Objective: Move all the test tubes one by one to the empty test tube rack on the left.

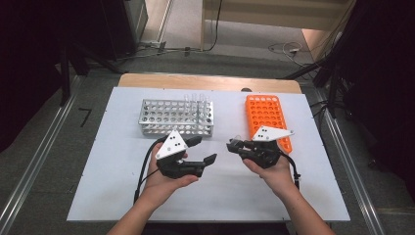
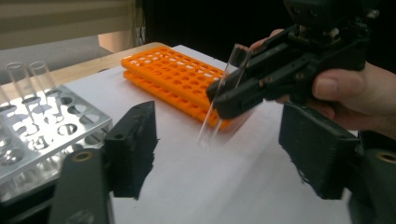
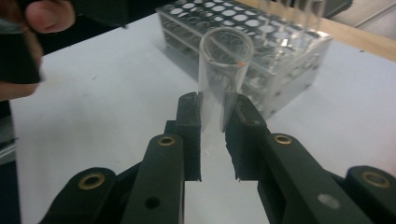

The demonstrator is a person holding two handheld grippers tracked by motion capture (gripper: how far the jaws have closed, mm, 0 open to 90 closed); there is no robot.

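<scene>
in the high view the right gripper point(image 1: 234, 145) points toward the left gripper point(image 1: 205, 149) over the white worktop point(image 1: 117, 186), between the metal rack point(image 1: 169, 117) and the orange rack point(image 1: 266, 115).

in the left gripper view the left fingers point(image 2: 133, 147) stand apart with nothing between them. the clear test tube point(image 2: 222, 95) hangs tilted beyond them, clamped in the right gripper point(image 2: 233, 95), its lower end free above the worktop.

in the right gripper view the right fingers point(image 3: 189, 126) are closed on the test tube point(image 3: 224, 70), its open mouth rising past their tips.

the step looks like a hand-over or a carry toward a rack. next, the left fingers would need to line up around the tube's free end before closing.
</scene>
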